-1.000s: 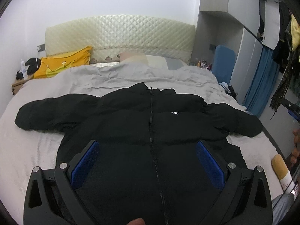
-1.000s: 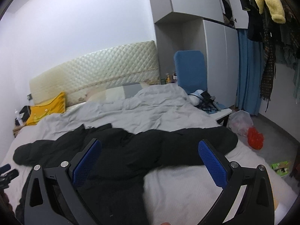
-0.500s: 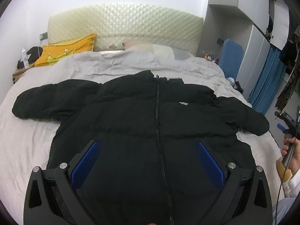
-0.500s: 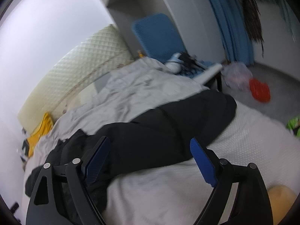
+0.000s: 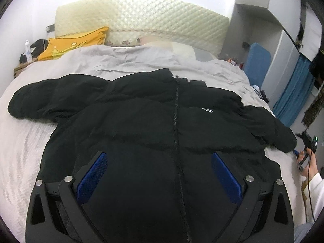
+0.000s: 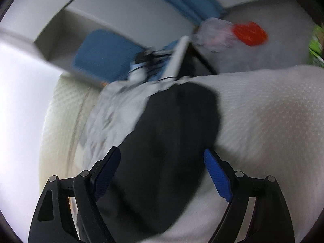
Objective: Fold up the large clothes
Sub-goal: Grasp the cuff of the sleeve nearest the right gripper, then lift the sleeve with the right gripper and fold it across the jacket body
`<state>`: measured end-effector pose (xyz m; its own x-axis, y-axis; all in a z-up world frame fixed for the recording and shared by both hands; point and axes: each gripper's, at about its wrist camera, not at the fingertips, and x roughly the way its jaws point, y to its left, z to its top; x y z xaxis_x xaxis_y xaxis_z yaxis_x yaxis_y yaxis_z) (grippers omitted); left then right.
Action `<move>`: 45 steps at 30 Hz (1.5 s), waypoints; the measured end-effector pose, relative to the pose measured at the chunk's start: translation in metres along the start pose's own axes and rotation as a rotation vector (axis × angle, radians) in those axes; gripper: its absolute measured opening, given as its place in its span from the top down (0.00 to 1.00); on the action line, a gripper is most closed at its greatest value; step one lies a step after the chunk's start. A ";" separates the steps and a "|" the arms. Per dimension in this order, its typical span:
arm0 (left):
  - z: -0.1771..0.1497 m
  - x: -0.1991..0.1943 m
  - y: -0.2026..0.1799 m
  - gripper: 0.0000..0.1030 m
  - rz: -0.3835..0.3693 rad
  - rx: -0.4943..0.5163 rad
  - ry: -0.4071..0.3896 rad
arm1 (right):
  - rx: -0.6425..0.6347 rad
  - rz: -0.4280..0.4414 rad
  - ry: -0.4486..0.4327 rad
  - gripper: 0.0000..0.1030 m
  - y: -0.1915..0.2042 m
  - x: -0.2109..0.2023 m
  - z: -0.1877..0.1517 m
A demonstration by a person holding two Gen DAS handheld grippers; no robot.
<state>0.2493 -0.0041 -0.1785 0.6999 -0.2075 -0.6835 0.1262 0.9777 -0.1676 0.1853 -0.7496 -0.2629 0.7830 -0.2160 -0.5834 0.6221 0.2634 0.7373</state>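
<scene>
Bed (image 5: pixel 18 141) carries the jacket (image 5: pixel 162 121) spread flat; left gripper (image 5: pixel 160 174) hovers wide, while right gripper (image 6: pixel 162 168), closing, seemingly straddles its sleeve (image 6: pixel 174 125) (blurred) for folding.

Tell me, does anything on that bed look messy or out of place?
Nothing stands out. The black puffer jacket lies flat and zipped on the bed, sleeves spread. Only the grey duvet behind it is rumpled.
</scene>
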 end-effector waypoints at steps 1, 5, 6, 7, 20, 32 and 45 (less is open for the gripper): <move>0.001 0.003 0.001 0.01 0.004 -0.004 -0.002 | 0.020 -0.003 -0.009 0.23 -0.004 0.003 0.003; 0.002 0.012 0.003 0.01 0.013 -0.012 -0.014 | 0.009 0.031 -0.011 0.23 -0.003 0.022 0.019; 0.002 0.014 0.004 0.01 0.013 -0.014 -0.014 | -0.001 0.036 -0.005 0.23 0.000 0.028 0.023; 0.002 0.015 0.004 0.01 0.012 -0.018 -0.013 | -0.004 0.045 -0.002 0.23 0.000 0.032 0.026; 0.007 0.011 0.008 0.01 0.048 0.006 -0.033 | -0.144 0.071 -0.003 0.85 0.039 0.031 0.016; 0.005 -0.010 0.023 0.01 0.113 0.047 -0.064 | -0.296 0.100 -0.169 0.89 0.134 -0.078 0.049; 0.014 -0.052 0.047 0.01 0.217 0.055 -0.152 | -0.677 0.263 -0.258 0.88 0.335 -0.182 -0.043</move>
<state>0.2283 0.0534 -0.1412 0.8118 0.0103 -0.5839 -0.0032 0.9999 0.0131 0.2516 -0.5819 0.0760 0.9311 -0.2568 -0.2589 0.3483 0.8366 0.4228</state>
